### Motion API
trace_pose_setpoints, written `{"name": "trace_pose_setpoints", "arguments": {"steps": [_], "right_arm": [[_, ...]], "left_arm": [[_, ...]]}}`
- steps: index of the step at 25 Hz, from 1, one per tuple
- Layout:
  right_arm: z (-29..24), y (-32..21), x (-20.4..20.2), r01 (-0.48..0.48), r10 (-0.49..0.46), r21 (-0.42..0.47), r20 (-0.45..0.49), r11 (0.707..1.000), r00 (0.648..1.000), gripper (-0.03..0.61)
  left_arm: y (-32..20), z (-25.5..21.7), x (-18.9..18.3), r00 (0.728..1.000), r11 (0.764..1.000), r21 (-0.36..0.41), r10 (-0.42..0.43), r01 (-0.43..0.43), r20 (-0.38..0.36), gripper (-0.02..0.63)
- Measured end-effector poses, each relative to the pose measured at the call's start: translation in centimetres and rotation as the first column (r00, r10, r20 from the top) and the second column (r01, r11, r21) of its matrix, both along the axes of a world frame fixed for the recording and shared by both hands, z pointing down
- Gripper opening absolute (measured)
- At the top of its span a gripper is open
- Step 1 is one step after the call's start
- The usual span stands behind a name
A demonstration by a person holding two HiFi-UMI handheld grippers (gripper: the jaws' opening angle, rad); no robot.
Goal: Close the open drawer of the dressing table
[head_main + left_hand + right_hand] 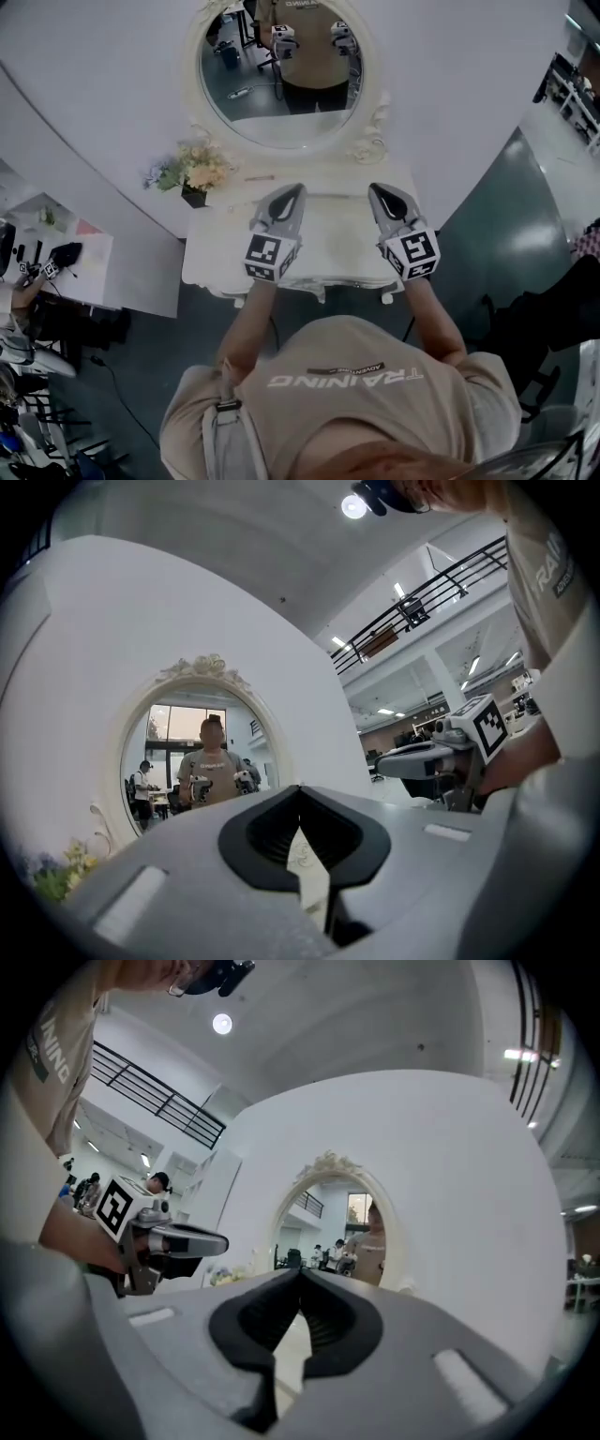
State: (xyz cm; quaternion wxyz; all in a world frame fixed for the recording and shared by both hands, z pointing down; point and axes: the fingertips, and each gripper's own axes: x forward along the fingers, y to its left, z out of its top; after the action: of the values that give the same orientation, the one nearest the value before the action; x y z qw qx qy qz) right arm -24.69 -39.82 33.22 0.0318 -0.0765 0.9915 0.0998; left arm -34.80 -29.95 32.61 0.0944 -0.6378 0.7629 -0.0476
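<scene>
**White bench [330, 239] set against a curved white wall [94, 141], on a dark floor [141, 375]**
Pale top, scalloped front edge, mostly bare. Back left corner: a small dark pot [193, 198] of pale yellow and blue flowers [197, 169]. Just right of it, along the back edge: a thin reddish stick [260, 177], kind unclear. Back centre: an oval mirror [281, 103] in an ornate white frame [371, 141].
</scene>
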Motion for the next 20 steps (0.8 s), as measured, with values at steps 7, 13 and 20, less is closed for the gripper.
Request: {"name": "trace_pose_setpoints", "arguments": {"steps": [7,13,20], "right_arm": [[1.5,-0.7,0.9,-0.038,0.038,-0.022,0.003,0.999,0.999,0.005],[4.1,-0.6,1.1,-0.021,0.019,-0.03,-0.061,0.999,0.998,0.005],[4.8,-1.9,-0.4,-0.047,0.042,-0.039,-0.106,0.998,0.993,0.005]], "left_arm": [[1.2,0.4,0.4,0.998,0.997,0.061,-0.047,0.044,0.039,0.0],[0.8,3.9,0.9,0.999,1.0,0.0,-0.031,0.031,-0.021,0.0],[0.0,3.9,-0.5,0.999,1.0,0.009,-0.028,0.029,-0.036,0.0]]}}
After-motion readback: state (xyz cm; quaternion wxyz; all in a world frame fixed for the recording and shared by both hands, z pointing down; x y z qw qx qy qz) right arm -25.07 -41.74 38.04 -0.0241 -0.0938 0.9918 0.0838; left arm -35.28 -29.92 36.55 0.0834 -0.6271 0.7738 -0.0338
